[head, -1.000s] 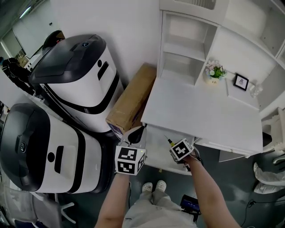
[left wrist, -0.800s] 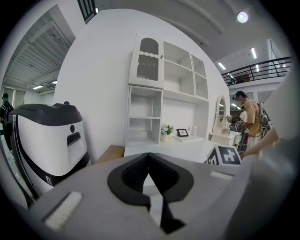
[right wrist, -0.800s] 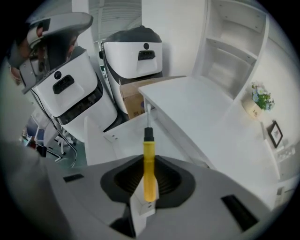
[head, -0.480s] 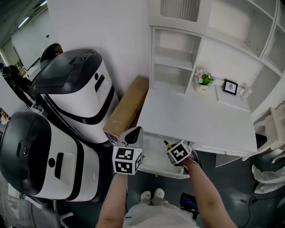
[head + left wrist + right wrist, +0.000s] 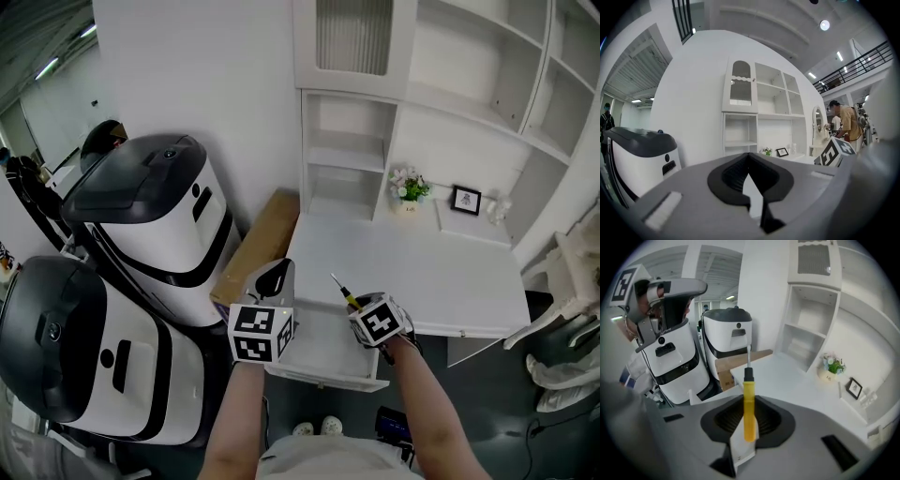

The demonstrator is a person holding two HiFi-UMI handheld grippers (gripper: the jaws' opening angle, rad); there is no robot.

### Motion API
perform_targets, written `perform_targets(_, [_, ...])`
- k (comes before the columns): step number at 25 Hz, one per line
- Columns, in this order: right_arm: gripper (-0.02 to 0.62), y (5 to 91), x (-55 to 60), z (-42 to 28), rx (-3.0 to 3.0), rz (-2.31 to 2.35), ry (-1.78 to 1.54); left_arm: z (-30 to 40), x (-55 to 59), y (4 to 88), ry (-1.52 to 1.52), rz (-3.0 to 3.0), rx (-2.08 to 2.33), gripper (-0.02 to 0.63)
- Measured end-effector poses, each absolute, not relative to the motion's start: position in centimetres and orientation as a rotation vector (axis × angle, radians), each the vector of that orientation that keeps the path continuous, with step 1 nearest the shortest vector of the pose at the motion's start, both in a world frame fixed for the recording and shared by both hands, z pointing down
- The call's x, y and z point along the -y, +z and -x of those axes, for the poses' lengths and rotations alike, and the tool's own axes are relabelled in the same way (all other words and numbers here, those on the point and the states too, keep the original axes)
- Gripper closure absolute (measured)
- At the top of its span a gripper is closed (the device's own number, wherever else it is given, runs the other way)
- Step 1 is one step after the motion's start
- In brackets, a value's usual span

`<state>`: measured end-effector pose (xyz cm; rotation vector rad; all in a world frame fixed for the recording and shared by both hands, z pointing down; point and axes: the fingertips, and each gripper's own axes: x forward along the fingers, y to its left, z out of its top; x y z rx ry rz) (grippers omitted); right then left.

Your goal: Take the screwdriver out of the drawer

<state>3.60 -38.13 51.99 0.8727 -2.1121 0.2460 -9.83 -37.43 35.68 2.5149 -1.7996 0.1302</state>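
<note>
The screwdriver [image 5: 345,293] has a yellow handle, a black collar and a thin metal shaft. My right gripper [image 5: 360,306] is shut on its handle, and the shaft points up and away over the desk's front edge. In the right gripper view the screwdriver [image 5: 748,414] stands upright between the jaws of the right gripper [image 5: 748,401]. The white drawer [image 5: 327,377] is pulled open below both grippers. My left gripper [image 5: 278,273] is held up beside the right one, jaws together with nothing in them. In its own view the left gripper [image 5: 749,157] faces the shelves.
The white desk [image 5: 412,272] carries a hutch of shelves [image 5: 345,150], a small flower pot [image 5: 406,191] and a picture frame [image 5: 464,199]. A cardboard box [image 5: 258,239] leans by the desk. Two white-and-black machines [image 5: 155,206] [image 5: 75,333] stand at the left. A person [image 5: 844,123] stands far off.
Both grippers have risen. The screwdriver has come up out of the drawer to the level of the desk top, still in the right gripper.
</note>
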Motion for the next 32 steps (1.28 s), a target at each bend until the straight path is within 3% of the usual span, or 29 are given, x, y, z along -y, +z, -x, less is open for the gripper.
perform_targets(32, [0.517, 19.5, 37.8, -9.3, 2.511, -1.553, -0.358, 9.0, 36.1, 15.9, -0.219, -2.793, 2.041, 0.597])
